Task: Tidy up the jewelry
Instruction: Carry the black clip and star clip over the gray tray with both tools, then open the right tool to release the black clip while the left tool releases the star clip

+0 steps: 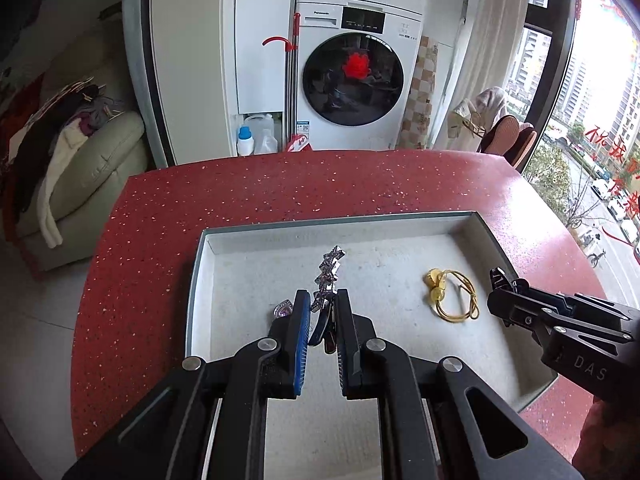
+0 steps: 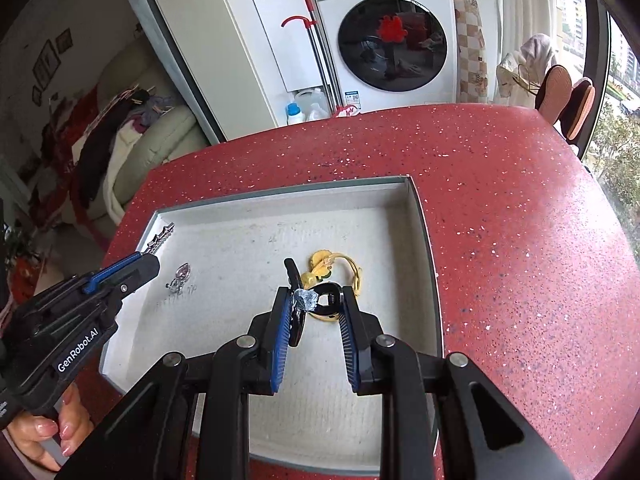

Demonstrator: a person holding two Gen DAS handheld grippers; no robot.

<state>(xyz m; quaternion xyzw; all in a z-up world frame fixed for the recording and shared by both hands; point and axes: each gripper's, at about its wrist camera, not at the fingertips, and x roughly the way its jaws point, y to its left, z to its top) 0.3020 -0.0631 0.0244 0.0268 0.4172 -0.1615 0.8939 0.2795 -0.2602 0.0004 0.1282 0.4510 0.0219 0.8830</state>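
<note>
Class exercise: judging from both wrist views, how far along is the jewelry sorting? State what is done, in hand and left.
Done: gold bracelet and purple pendant lie in the tray. In hand: left tool grips a star hair clip; right tool holds a black clip. Left: setting both down.

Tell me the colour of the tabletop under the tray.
Red with pale speckles; the tabletop shows best in the right wrist view.
</note>
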